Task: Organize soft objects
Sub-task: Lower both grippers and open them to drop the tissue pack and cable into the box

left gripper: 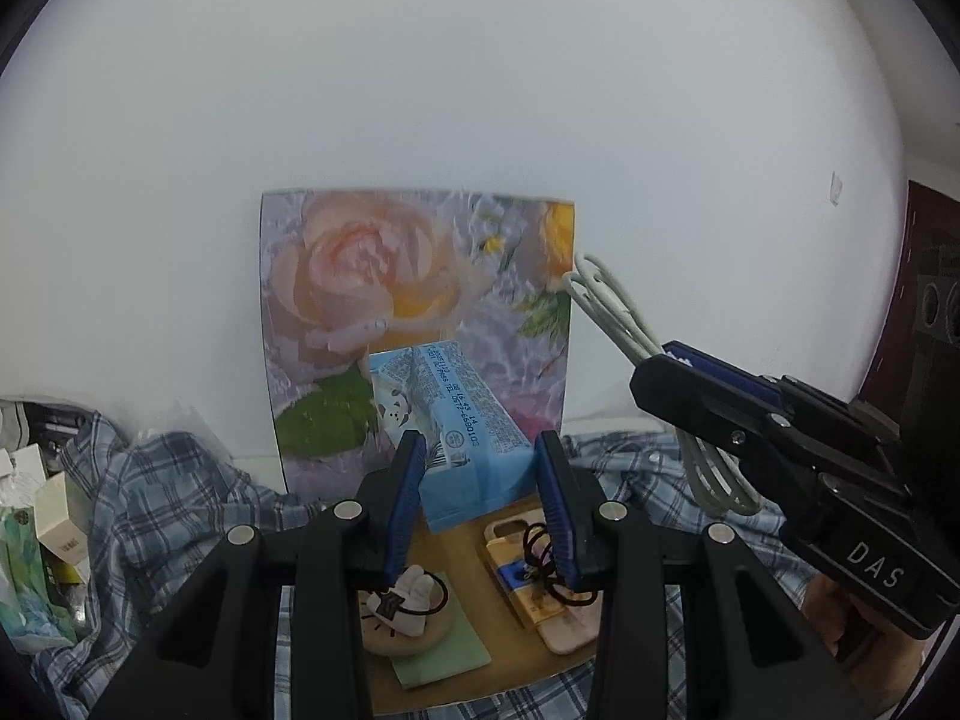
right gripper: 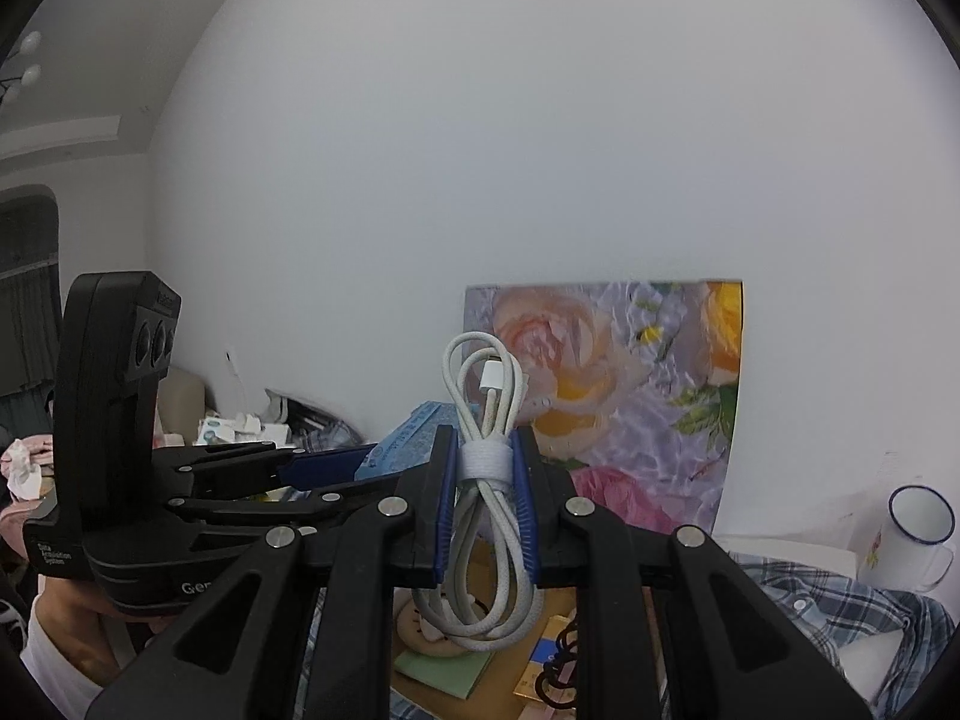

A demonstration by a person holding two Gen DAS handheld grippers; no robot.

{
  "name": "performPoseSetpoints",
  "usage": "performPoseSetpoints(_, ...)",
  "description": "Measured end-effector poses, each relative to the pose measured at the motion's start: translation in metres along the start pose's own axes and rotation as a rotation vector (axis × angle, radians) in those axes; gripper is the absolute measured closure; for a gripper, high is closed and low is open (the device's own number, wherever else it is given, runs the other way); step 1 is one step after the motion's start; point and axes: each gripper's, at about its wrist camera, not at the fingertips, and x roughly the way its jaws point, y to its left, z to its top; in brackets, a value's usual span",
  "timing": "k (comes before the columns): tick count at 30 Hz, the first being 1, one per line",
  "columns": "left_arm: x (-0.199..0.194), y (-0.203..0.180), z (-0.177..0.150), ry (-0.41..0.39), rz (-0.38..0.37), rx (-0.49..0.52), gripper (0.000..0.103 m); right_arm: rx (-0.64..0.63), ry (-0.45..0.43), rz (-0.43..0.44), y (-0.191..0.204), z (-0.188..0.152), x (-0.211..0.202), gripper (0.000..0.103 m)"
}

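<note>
Blue pads of left gripper (left gripper: pixel 480 480) clamped on pale-blue tissue pack (left gripper: pixel 462 420) — pack jutting toward twelve o'clock, above brown board (left gripper: pixel 474 546), before floral panel (left gripper: pixel 360 276). Right gripper (right gripper: pixel 486 480) pinched tight on coiled white cable (right gripper: pixel 486 420) at its strap, loops hanging toward six — aimed level, at three o'clock of left.

The tissue pack (left gripper: pixel 462 438) is glossy printed plastic film, slightly crinkled. The cable (right gripper: pixel 486 480) looks braided, matt white, bound by a cloth strap. The shirt (left gripper: pixel 168 498) is soft checked cloth. The flower poster (left gripper: pixel 414 300) has a shiny paper surface. The mug (right gripper: pixel 912 540) looks like smooth enamel.
</note>
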Motion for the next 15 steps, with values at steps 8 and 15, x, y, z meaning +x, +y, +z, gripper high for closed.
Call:
performPoseSetpoints(8,0.024,0.005,-0.013,0.056,0.013,0.0,0.064,0.039,0.064,-0.011,-0.019,-0.02,0.018,0.086)
performPoseSetpoints(15,0.042,0.009,-0.029,0.105,0.02,-0.002,0.064,0.06,0.132,-0.018,-0.024,-0.04,0.039,0.086)
